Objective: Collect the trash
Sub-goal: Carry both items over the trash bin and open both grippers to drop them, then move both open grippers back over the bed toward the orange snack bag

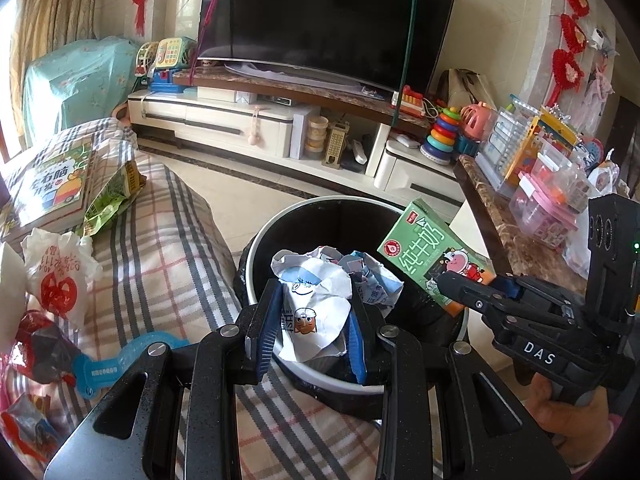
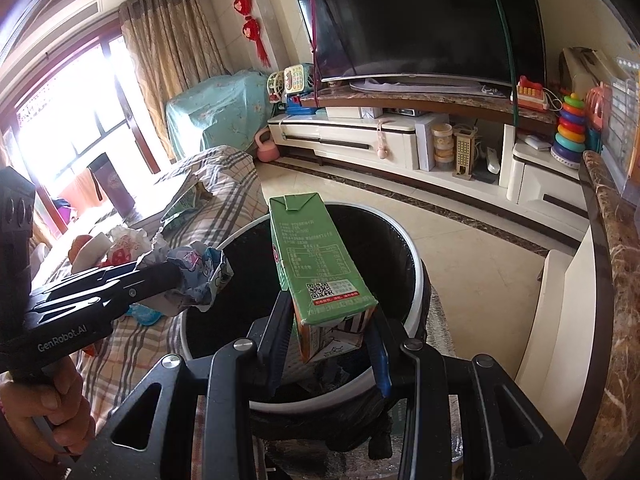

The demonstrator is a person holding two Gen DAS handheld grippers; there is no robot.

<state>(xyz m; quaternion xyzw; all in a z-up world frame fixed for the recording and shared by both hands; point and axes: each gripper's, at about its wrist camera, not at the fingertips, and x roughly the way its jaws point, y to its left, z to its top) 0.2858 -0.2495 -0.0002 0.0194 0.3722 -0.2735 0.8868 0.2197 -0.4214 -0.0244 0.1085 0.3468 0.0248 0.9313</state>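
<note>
Two pieces of trash hang over the black bin (image 1: 280,228) at once, each one pinched. The left gripper (image 1: 310,320) has its fingers (image 1: 264,320) closed on a crumpled white and blue wrapper (image 1: 316,300), held above the near part of the bin's mouth. The right gripper (image 2: 330,332) pinches a green milk carton (image 2: 316,256) by its lower end, so the carton's long axis runs up and away from the fingers, tilted toward the far rim. From the left wrist view the carton (image 1: 432,256) sits at the bin's right edge, partly over the rim, while the wrapper lies nearer the middle. My judgement is that the wrapper would fall cleanly inside, while the carton may want a small shift leftward first. More litter waits on the plaid sofa (image 1: 168,240) to the left: a green snack bag (image 1: 112,200) and a white printed bag (image 1: 56,272).
</note>
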